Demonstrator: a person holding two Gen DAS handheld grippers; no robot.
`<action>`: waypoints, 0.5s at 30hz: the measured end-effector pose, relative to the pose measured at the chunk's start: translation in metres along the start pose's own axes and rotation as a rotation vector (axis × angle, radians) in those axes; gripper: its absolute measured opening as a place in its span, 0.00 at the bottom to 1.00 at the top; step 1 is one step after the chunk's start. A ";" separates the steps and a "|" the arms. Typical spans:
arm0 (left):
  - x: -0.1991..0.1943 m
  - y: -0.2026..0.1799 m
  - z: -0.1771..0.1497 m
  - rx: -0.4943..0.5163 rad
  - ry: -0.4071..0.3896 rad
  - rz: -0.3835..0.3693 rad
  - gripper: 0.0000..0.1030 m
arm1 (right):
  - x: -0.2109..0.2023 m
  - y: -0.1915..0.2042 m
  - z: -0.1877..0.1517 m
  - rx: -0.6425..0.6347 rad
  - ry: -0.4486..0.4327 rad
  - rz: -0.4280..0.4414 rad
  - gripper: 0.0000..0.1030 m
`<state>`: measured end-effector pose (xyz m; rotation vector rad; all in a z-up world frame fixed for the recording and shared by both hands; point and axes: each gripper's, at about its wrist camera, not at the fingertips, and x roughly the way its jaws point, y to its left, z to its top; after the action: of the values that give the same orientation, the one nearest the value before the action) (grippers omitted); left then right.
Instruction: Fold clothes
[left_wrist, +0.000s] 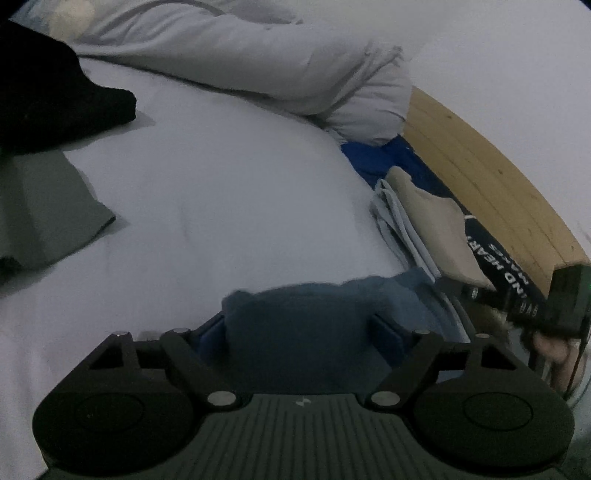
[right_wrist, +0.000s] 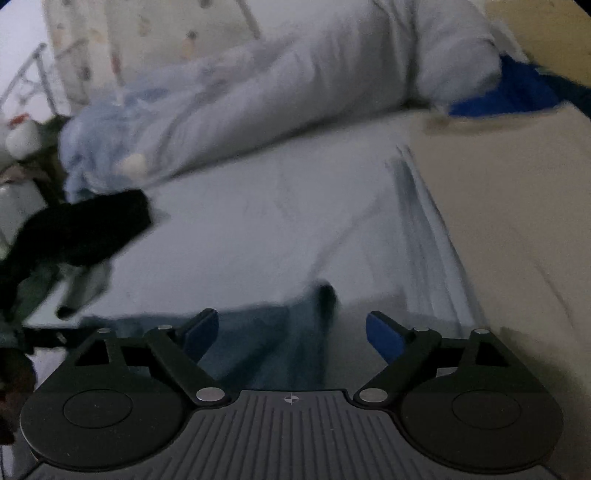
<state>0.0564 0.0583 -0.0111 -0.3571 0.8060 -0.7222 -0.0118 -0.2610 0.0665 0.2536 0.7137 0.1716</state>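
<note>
Two wrist fisheye views, low over a bed (left_wrist: 221, 192).
Left wrist: looks forward and down along its fingers, close above blue cloth (left_wrist: 295, 317), facing the rolled duvet (left_wrist: 258, 62) and wooden bed frame (left_wrist: 480, 173). Right wrist: same low forward tilt, blurred. Shared: sheet, duvet, black garment (right_wrist: 85, 229), folded stack (left_wrist: 424, 225).
</note>
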 end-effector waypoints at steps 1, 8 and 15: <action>-0.002 -0.003 -0.005 0.026 -0.002 -0.003 0.81 | -0.002 0.005 0.003 -0.027 -0.006 0.012 0.86; -0.008 0.005 -0.017 -0.002 -0.060 -0.056 0.70 | 0.020 0.002 0.012 -0.052 0.117 0.038 0.86; -0.001 0.024 -0.007 -0.090 -0.043 -0.097 0.44 | 0.040 -0.009 -0.005 0.004 0.224 0.148 0.93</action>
<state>0.0616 0.0759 -0.0281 -0.4944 0.7863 -0.7680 0.0155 -0.2593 0.0354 0.2939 0.9184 0.3432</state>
